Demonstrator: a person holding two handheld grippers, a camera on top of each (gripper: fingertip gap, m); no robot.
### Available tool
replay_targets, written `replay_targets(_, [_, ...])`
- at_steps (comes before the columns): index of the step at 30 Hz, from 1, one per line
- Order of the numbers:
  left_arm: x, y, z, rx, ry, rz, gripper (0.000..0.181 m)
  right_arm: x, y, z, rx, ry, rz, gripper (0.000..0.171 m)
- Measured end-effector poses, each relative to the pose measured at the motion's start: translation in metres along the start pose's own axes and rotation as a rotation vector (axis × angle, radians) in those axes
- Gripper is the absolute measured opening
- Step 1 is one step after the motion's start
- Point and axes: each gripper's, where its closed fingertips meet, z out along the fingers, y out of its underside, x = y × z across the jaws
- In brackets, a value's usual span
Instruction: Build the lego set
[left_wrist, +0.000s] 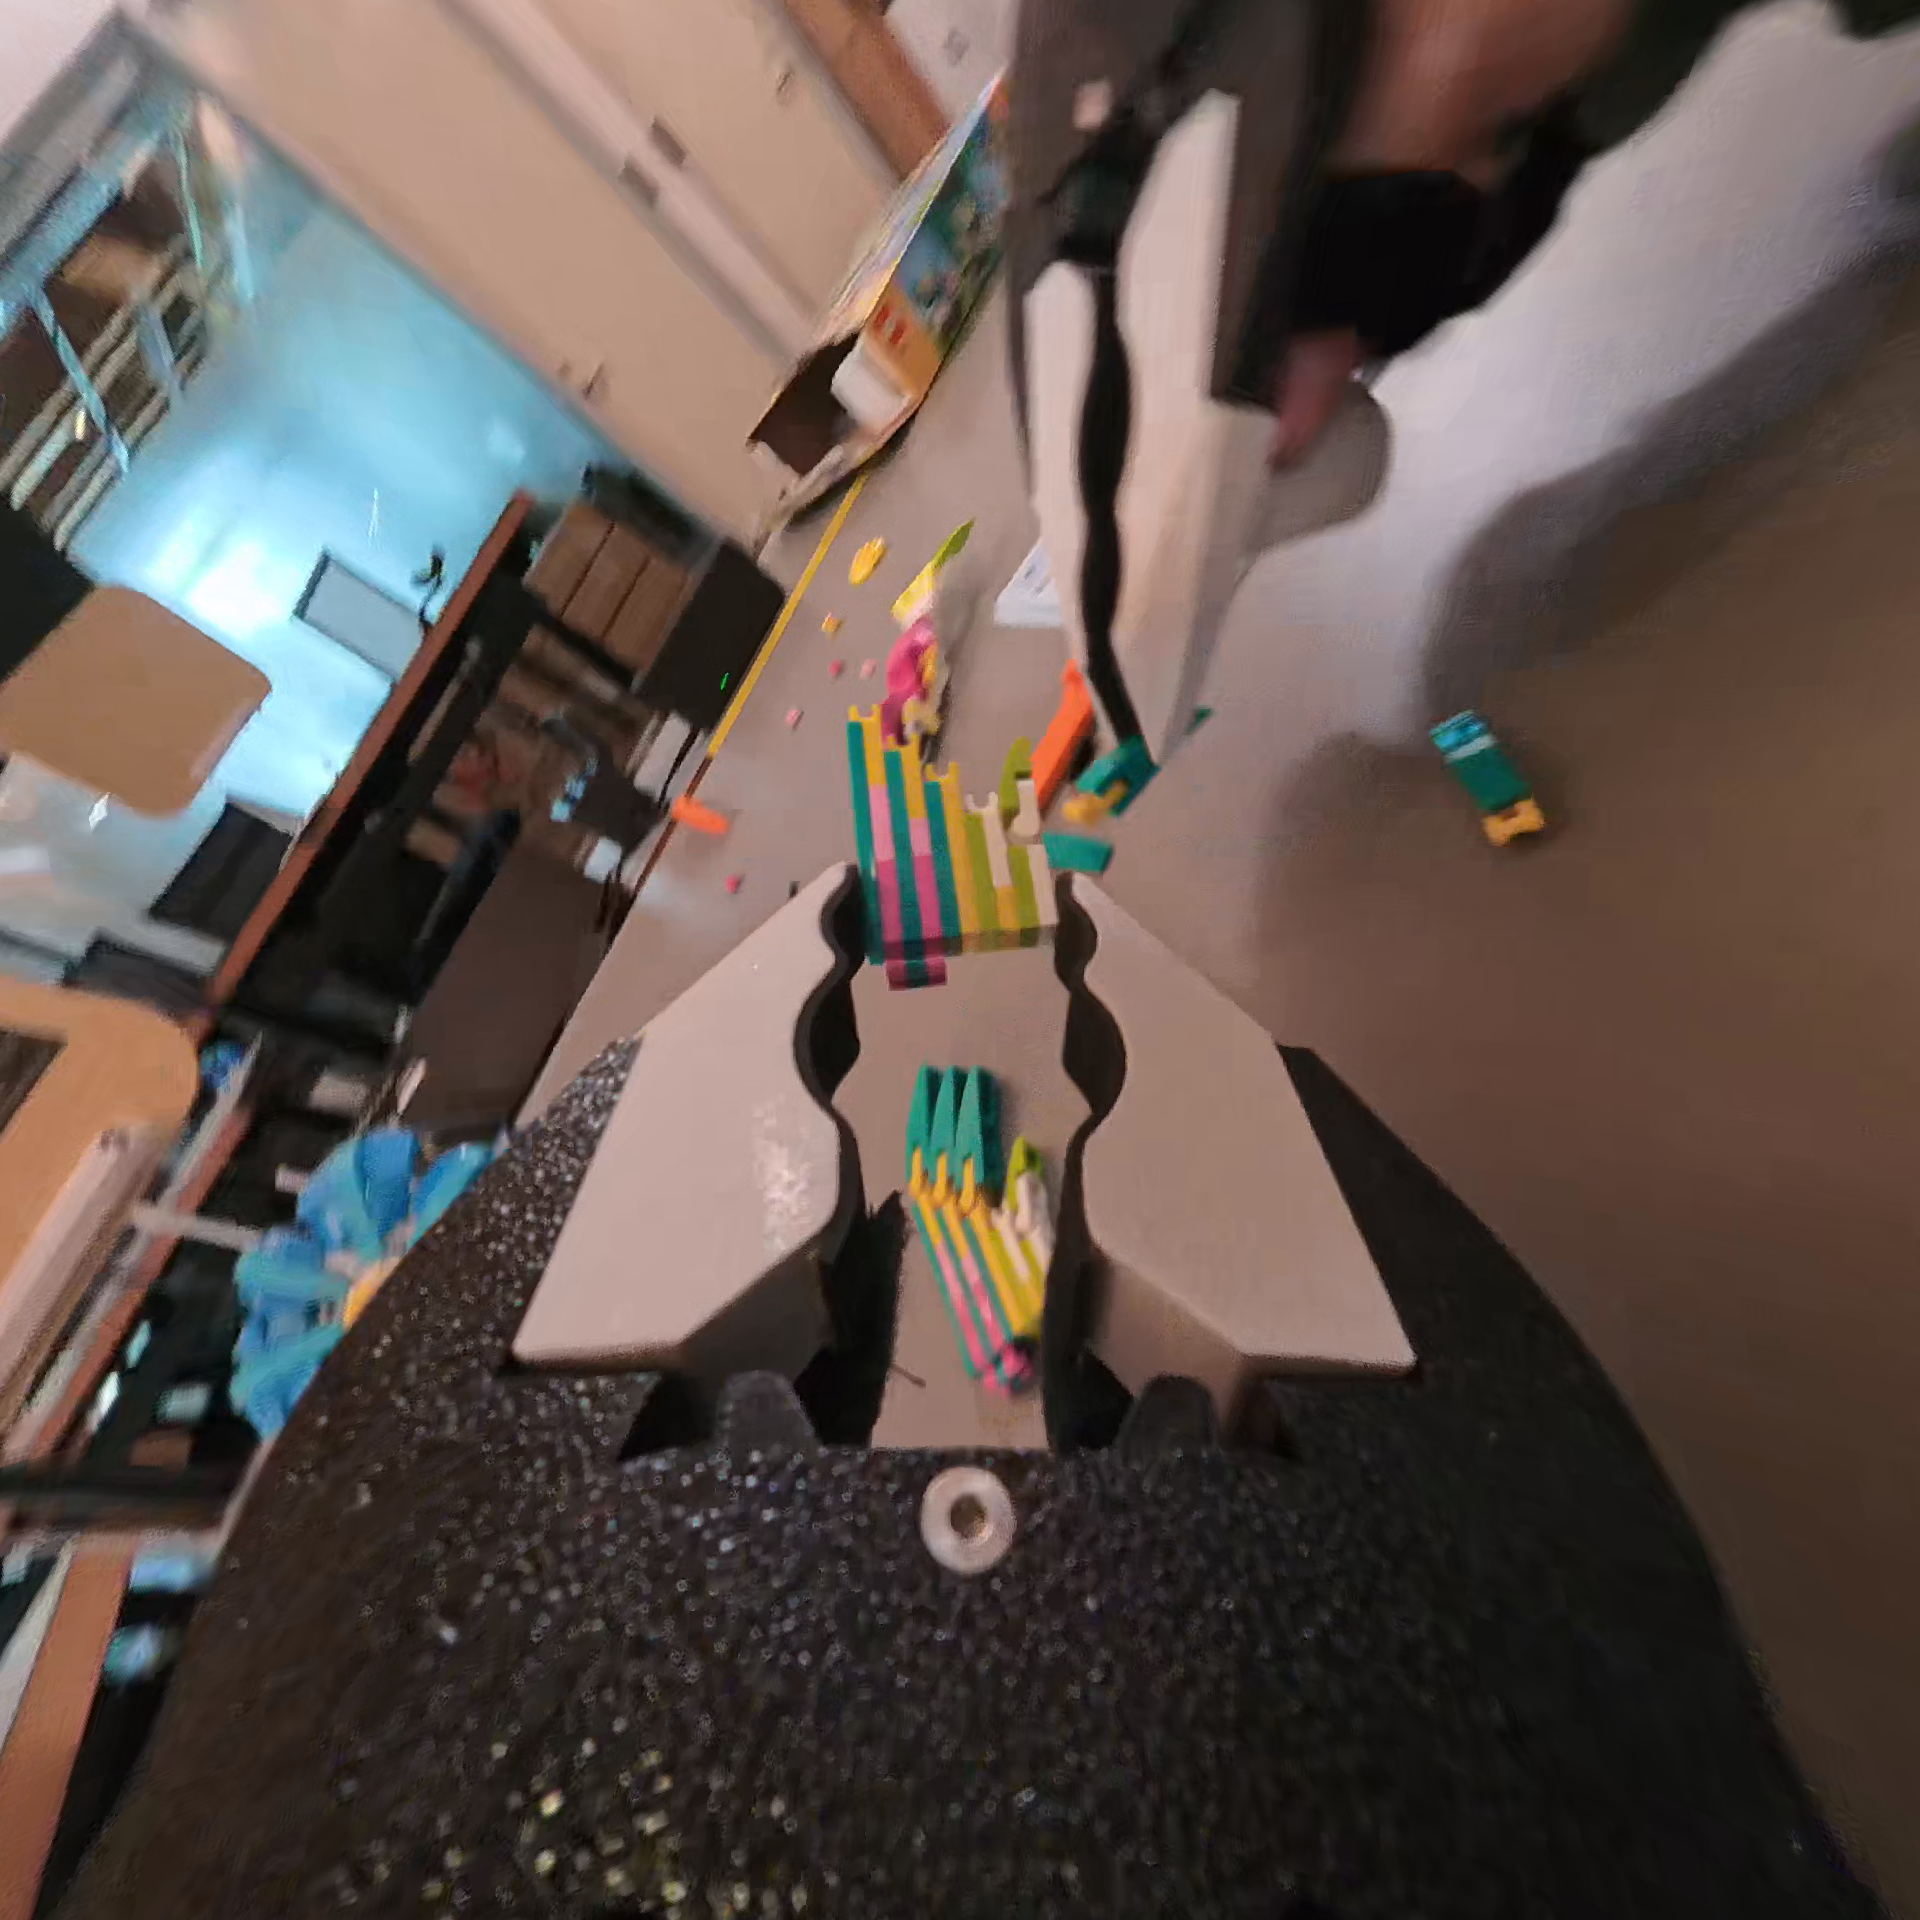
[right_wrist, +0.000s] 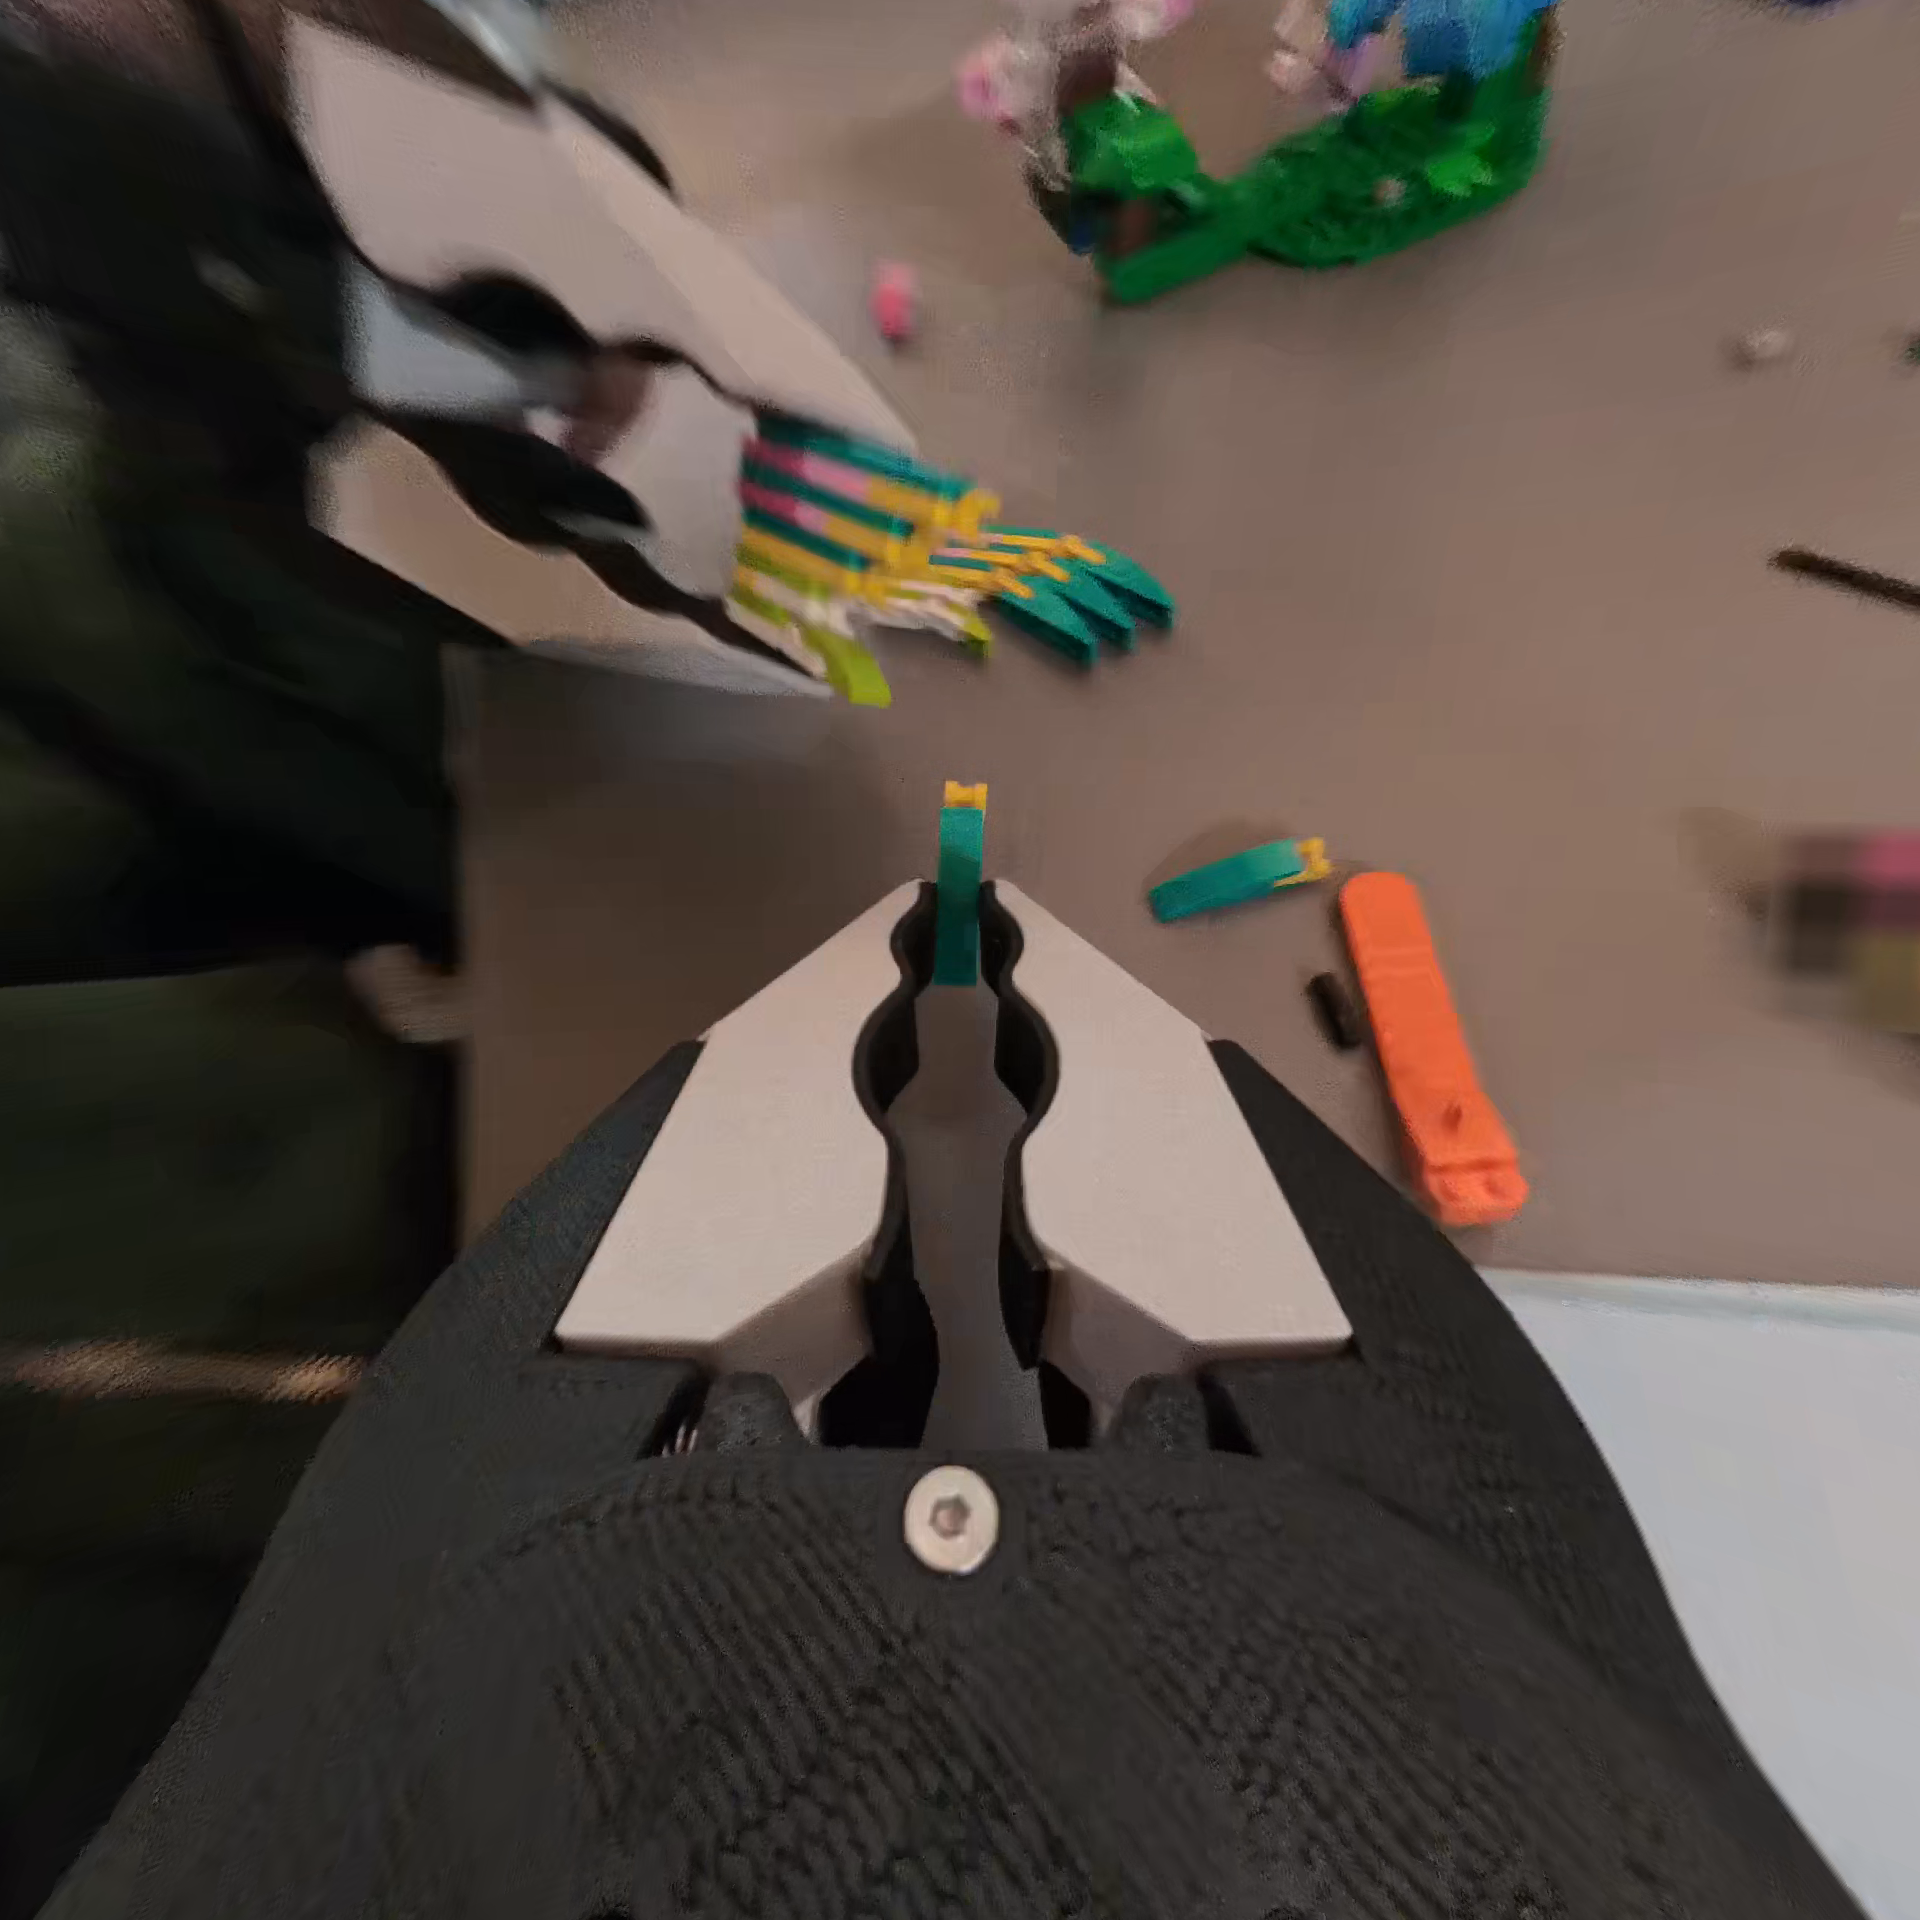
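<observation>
Teal plastic, pinched edge-on: the right gripper (right_wrist: 954, 894) has its fingertips closed on a slim teal feather piece (right_wrist: 957, 914) with a small yellow clip at its far end, standing upright out of the tips above the grey table (right_wrist: 1455, 623). Up and to the left, the left gripper (right_wrist: 748, 540) clamps the striped fan assembly (right_wrist: 852, 520), teal, pink, yellow and lime layers with three teal feathers already sticking out of it. In the left wrist view that same assembly (left_wrist: 951, 883) sits squeezed between the tips, held clear of the table.

A spare teal feather (right_wrist: 1231, 878) lies on the table beside the orange brick separator (right_wrist: 1423, 1049); a green and blue build (right_wrist: 1320, 177) sits farther off.

My read on handling: the feather is light, stiff and smooth, so it could twist or slip if pushed off-axis. Holding it low on the flat faces, as now, leaves the clip free to mate. The fan looks like stacked plates on clips; grip across its solid striped block, because pressing on the feathers could fold them or pop them off.
</observation>
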Motion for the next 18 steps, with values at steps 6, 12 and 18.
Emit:
replay_targets(6, [0.023,-0.037,0.025,0.141,0.226,0.11,0.034,-0.011,0.014,-0.069,0.002,-0.401,0.251,0.006])
replay_targets(12, [0.041,-0.056,0.054,0.154,0.476,0.306,0.034,-0.006,0.096,-0.082,-0.356,-0.27,0.064,0.007])
replay_targets(18, [0.079,-0.065,0.08,0.243,0.614,0.488,0.034,-0.016,0.113,-0.095,-0.4,-0.369,0.363,0.007])
